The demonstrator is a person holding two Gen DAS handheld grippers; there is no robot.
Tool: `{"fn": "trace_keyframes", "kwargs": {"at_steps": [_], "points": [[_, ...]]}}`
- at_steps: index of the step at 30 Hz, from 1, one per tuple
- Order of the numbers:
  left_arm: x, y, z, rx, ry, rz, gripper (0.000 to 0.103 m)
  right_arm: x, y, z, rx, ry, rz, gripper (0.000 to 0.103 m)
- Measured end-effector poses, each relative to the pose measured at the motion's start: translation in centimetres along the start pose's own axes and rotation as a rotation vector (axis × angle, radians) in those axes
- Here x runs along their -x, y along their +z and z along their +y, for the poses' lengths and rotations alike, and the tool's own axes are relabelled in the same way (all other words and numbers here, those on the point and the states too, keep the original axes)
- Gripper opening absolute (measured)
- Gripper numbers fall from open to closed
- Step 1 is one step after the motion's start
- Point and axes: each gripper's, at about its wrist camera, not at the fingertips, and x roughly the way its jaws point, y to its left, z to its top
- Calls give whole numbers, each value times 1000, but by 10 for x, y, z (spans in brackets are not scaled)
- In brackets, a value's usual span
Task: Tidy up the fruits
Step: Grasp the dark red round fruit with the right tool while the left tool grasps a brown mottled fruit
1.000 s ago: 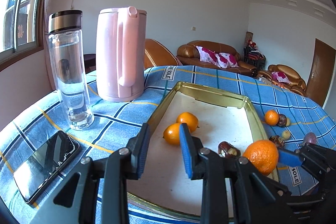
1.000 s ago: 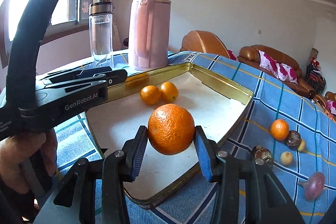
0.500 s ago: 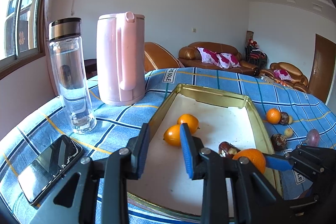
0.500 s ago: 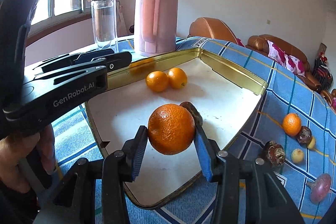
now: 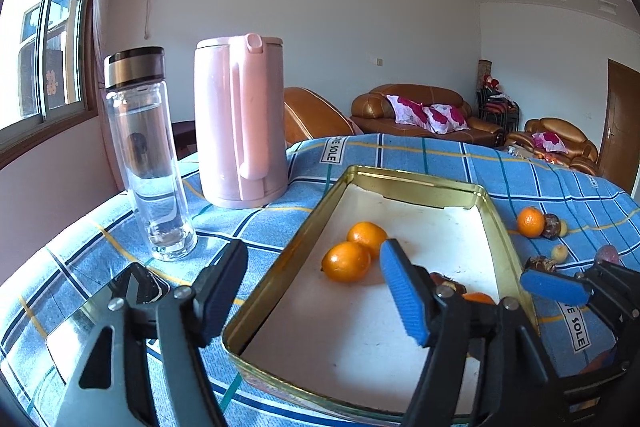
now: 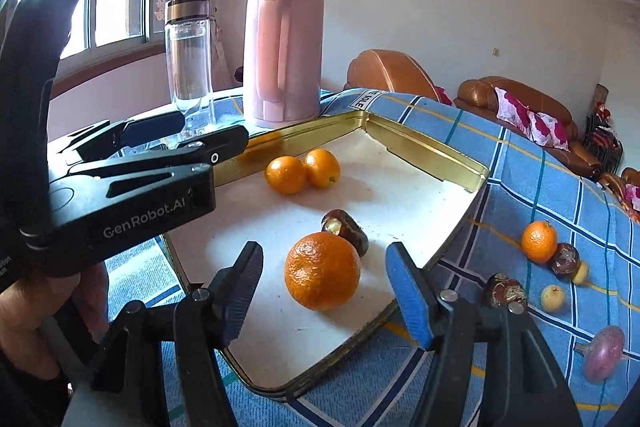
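A gold-rimmed tray (image 6: 424, 151) with a white floor lies on the blue checked cloth. A large orange (image 6: 322, 277) rests on the tray floor between the jaws of my right gripper (image 6: 323, 255). Those jaws are opening and the blue pads stand clear of the orange on both sides. Two small oranges (image 6: 285, 174) and a dark brown fruit (image 6: 346, 231) also lie in the tray. My left gripper (image 5: 314, 259) hovers over the tray's near left rim (image 5: 280, 267), its jaws opening with nothing between them. On the cloth lie another small orange (image 6: 539, 241) and several small fruits.
A pink kettle (image 5: 240, 123) and a glass bottle (image 5: 148, 163) stand beyond the tray's left side. A phone (image 5: 100, 311) lies near the table's front left edge. A pink-purple bulb (image 6: 604, 347) lies on the cloth at the right. A hand (image 6: 24, 315) holds the left gripper.
My right gripper came down with the large orange, then its jaws spread and let it go onto the tray. My left gripper's jaws went from shut to open.
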Motion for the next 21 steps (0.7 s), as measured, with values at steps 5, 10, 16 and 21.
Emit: {"fn": "trace_keyframes", "kwargs": {"at_steps": [5,10,16,21], "points": [[0,-1,-5,16,-18,28,76,14,-5,-16,-33,-63,-37,66],[9,2,-30,-19,-66,20,79,35,-12,-43,-80,-121,-68,69],[25,12,-77,-105,-130,-13,87,58,-32,-88,-134,-246,-67,71],[28,15,-123,-175,-196,-13,87,74,-49,-137,-227,-382,-43,71]]}}
